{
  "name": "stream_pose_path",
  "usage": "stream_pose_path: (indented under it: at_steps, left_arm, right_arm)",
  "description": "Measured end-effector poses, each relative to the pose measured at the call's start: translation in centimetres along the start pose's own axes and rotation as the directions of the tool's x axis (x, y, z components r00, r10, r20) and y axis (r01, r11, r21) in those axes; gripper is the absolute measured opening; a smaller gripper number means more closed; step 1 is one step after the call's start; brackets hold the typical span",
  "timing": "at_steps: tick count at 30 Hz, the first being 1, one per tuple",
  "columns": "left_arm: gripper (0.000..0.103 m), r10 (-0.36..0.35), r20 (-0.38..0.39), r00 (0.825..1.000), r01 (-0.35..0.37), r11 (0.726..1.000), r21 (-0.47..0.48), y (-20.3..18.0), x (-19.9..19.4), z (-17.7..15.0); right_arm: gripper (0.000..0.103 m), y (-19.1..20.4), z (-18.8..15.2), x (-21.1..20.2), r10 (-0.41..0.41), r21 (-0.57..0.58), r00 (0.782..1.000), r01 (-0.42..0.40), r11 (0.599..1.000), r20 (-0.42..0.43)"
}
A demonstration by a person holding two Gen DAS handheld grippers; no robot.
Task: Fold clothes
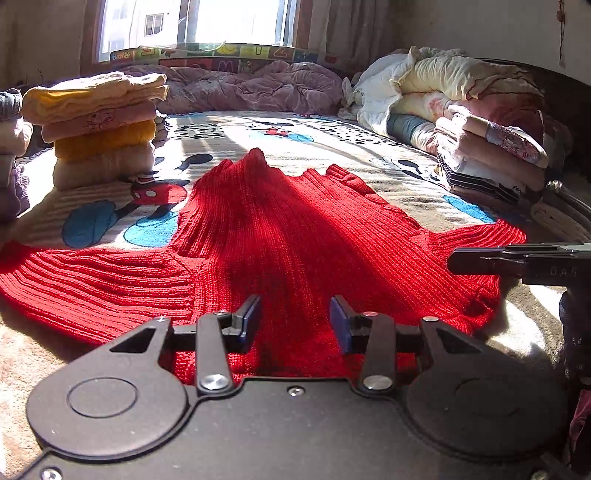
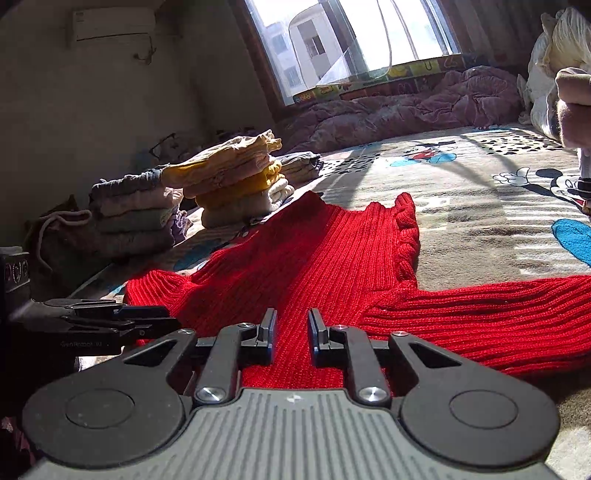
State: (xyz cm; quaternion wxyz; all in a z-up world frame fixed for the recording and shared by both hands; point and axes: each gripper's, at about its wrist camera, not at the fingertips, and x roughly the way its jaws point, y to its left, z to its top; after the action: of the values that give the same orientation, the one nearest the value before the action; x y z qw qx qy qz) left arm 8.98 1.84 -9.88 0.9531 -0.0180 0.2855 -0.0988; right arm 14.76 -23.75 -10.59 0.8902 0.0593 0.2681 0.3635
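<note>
The red knit sweater (image 1: pixel 280 236) lies flat on the bed (image 1: pixel 332 147), spread over a cartoon-print blanket. Its body runs lengthwise away from both hand-held grippers, toward the window (image 1: pixel 192 22). One sleeve (image 1: pixel 92 280) extends out to the left and the other sleeve (image 2: pixel 498 317) out to the right, so the garment's widest span runs across the line of approach.

The left hand-held gripper (image 1: pixel 295 321) sits over the near edge of the sweater. Its jaws stand moderately apart, with red knit visible through the gap and nothing clamped between the blue pads (image 1: pixel 338 317).

The right hand-held gripper (image 2: pixel 291 332) sits over the same near edge, beside the left unit. Its jaws show a narrow gap and hold nothing.

Each gripper is nearer its own sleeve: the left unit to the left sleeve, the right unit to the right sleeve. The body lies straight ahead of both.

Judgement: the garment appears laid out and not yet folded. The next move most likely calls for each gripper to travel sideways along the near edge to its sleeve, then carry that sleeve inward across the body.

A stack of folded clothes (image 1: pixel 99 129) stands at the left of the bed, well apart from the sweater.
</note>
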Motion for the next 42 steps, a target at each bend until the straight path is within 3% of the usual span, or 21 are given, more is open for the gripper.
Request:
stream_pose_path:
  at_steps: [2,5,10,14,16,22,26,29,31,33,36,40,42]
  left_arm:
    - [0.04,-0.026,-0.063,0.998,0.028,0.999,0.038,-0.6,0.0,-1.5]
    - [0.045,0.015,-0.07,0.997,0.001,0.976,0.217,-2.9,-1.0,-3.7]
    - [0.05,0.021,-0.081,0.997,0.002,0.962,0.274,-3.2,-2.1,-4.1]
    - [0.05,-0.086,-0.051,0.995,0.094,0.977,0.192,-1.7,-4.0,-2.7]
    - [0.05,-0.093,-0.022,0.995,0.095,0.985,0.147,-1.1,-4.2,-1.9]
    - [0.05,-0.078,0.015,0.997,0.077,0.997,0.026,0.7,-2.2,0.8]
    - [0.05,-0.032,0.044,0.999,0.033,0.999,-0.006,2.4,-0.1,3.6]
    - [0.05,-0.034,0.063,0.997,0.042,0.992,-0.123,5.6,1.8,6.8]
    - [0.05,-0.021,0.072,0.997,0.034,0.985,-0.172,7.7,3.4,8.7]
    - [0.05,-0.026,0.05,0.998,0.038,0.965,-0.259,10.2,5.6,10.4]
    - [0.05,-0.058,-0.005,0.998,0.051,0.908,-0.416,14.1,9.3,11.8]
    - [0.05,-0.171,-0.074,0.982,0.091,0.786,-0.612,18.4,14.8,12.2]
    - [0.05,-0.226,-0.076,0.971,0.123,0.747,-0.653,19.3,16.6,12.2]
  right_arm:
    - [0.026,2.2,-1.5,0.6,-0.013,-0.118,0.996,0.002,0.993,-0.091]
    - [0.029,5.3,-3.5,-1.0,-0.07,-0.332,0.99,0.025,0.943,-0.126]
    - [0.028,7.1,-4.9,-2.6,-0.157,-0.421,0.974,0.074,0.904,-0.166]
    - [0.03,7.4,-3.9,-4.3,-0.042,-0.329,0.991,-0.003,0.944,-0.13]
    - [0.037,7.5,-3.3,-4.7,0.006,-0.283,0.996,-0.032,0.959,-0.092]
    - [0.038,4.7,0.2,-1.1,0.044,-0.118,0.999,-0.045,0.992,-0.006]
    - [0.038,1.5,3.2,2.1,0.015,-0.017,0.999,-0.015,1.0,0.033]
    - [0.039,-1.5,5.5,3.8,-0.038,0.053,0.998,0.035,0.998,0.057]
    - [0.045,-3.5,7.0,4.8,-0.062,0.112,0.996,0.054,0.992,0.07]
    - [0.047,-5.6,8.4,6.1,-0.085,0.166,0.992,0.07,0.984,0.089]
    - [0.048,-8.0,10.3,8.0,-0.115,0.233,0.988,0.089,0.968,0.099]
    - [0.054,-11.4,11.9,11.0,-0.133,0.351,0.985,0.088,0.932,0.106]
    - [0.055,-12.8,12.1,12.2,-0.143,0.386,0.986,0.098,0.917,0.09]
